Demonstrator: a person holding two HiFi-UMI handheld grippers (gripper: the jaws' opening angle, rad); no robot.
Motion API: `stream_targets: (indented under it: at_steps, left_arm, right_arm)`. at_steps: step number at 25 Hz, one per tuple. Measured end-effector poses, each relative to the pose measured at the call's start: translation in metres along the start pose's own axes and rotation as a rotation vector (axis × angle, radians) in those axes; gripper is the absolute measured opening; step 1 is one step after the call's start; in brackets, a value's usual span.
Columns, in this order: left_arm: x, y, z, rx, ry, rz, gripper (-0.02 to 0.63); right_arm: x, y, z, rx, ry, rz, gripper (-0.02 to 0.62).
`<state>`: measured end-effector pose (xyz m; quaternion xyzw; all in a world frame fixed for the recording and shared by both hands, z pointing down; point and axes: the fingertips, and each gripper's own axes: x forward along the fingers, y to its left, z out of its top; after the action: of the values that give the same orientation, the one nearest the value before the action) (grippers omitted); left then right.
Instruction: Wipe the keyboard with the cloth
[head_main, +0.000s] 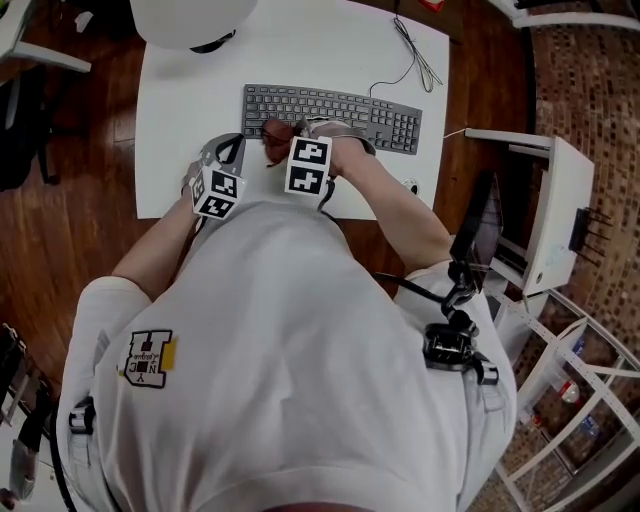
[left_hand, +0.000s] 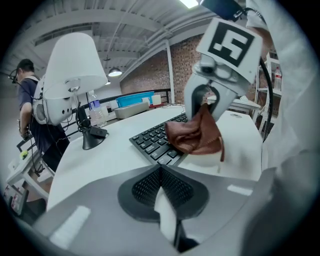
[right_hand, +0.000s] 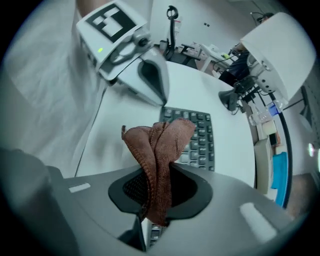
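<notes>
Head view first: one keyboard (head_main: 340, 112) lay across the white worktop (head_main: 170, 110), its cable (head_main: 415, 55) trailing off toward the far edge. The person's shoulders and shirt filled the lower half of the picture and hid the near side of the worktop. The right gripper (head_main: 297, 138) pointed down over the near-left part of the keys, its jaws hidden under its marker cube. Only a scrap of the brown cloth (head_main: 277, 137) peeked out beside it. The left gripper (head_main: 226, 152) sat just off the keyboard's left end.

Over to the left gripper view: its own jaws (left_hand: 161, 172) met at the tips, with nothing between them. Ahead, the right gripper (left_hand: 207, 102) dangled the one cloth (left_hand: 196, 136) at the keyboard's (left_hand: 152, 141) near corner. Whether the fabric touched the keys was hard to tell. A single white lamp (left_hand: 75, 70) stood further back on the worktop (left_hand: 107, 155). A person (left_hand: 24, 85) stood far left, cut off by the dark rim.

Now the right gripper view: the jaws (right_hand: 159, 187) stood narrow, clamped on the bunched cloth (right_hand: 160, 145), which rose up out of them and covered part of the keyboard (right_hand: 201, 137) beyond. The left gripper (right_hand: 152, 80) hovered over the worktop (right_hand: 120, 120), tips closed. The lamp (right_hand: 280, 45) was clipped by the right edge.

Count: two grippers, one cloth, one keyboard, one lamp.
</notes>
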<state>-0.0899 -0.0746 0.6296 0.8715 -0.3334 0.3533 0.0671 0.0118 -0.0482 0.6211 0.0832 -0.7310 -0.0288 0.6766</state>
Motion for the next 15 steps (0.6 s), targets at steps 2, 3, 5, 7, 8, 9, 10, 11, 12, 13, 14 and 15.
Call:
stream_targets:
  at_steps: [2,3,5,7,8,9,10,11,12,13,14,15]
  left_arm:
    - [-0.006,-0.003,0.003,-0.002,-0.002,-0.002,0.0]
    - [-0.008,-0.005,0.004,-0.002,-0.001,-0.004,0.0]
    - [-0.01,-0.006,0.004,-0.003,0.011,-0.012,0.0]
    - [-0.011,-0.006,0.0,-0.008,0.031,-0.026,0.0]
    - [-0.012,-0.006,-0.002,-0.014,0.041,-0.033,0.0]
    - [-0.013,-0.006,-0.004,-0.021,0.049,-0.038,0.0]
    - [-0.014,-0.005,-0.006,-0.029,0.054,-0.041,0.0]
    - [-0.015,-0.005,-0.006,-0.034,0.056,-0.043,0.0]
    - [-0.015,-0.005,-0.007,-0.036,0.057,-0.045,0.0]
    - [-0.015,-0.004,-0.007,-0.036,0.057,-0.046,0.0]
    - [-0.015,-0.004,-0.007,-0.033,0.057,-0.048,0.0]
    - [-0.015,-0.004,-0.008,-0.03,0.057,-0.048,0.0]
  right_arm:
    - [-0.011,-0.034,0.008,0.035,-0.028,-0.075,0.084]
    - [-0.015,-0.054,0.011,0.043,-0.034,-0.125,0.084]
    - [-0.017,-0.089,0.018,0.065,-0.037,-0.2,0.084]
    - [-0.011,-0.11,0.024,0.086,-0.024,-0.219,0.084]
    - [-0.006,-0.113,0.025,0.086,-0.008,-0.211,0.084]
    - [-0.002,-0.111,0.026,0.08,0.008,-0.197,0.084]
    - [0.0,-0.106,0.026,0.075,0.02,-0.179,0.084]
    - [0.001,-0.1,0.027,0.07,0.026,-0.164,0.084]
    - [0.0,-0.092,0.027,0.062,0.028,-0.153,0.084]
    - [-0.001,-0.084,0.027,0.049,0.031,-0.144,0.084]
    - [-0.002,-0.075,0.028,0.034,0.033,-0.135,0.084]
    - [-0.003,-0.065,0.028,0.021,0.033,-0.124,0.084]
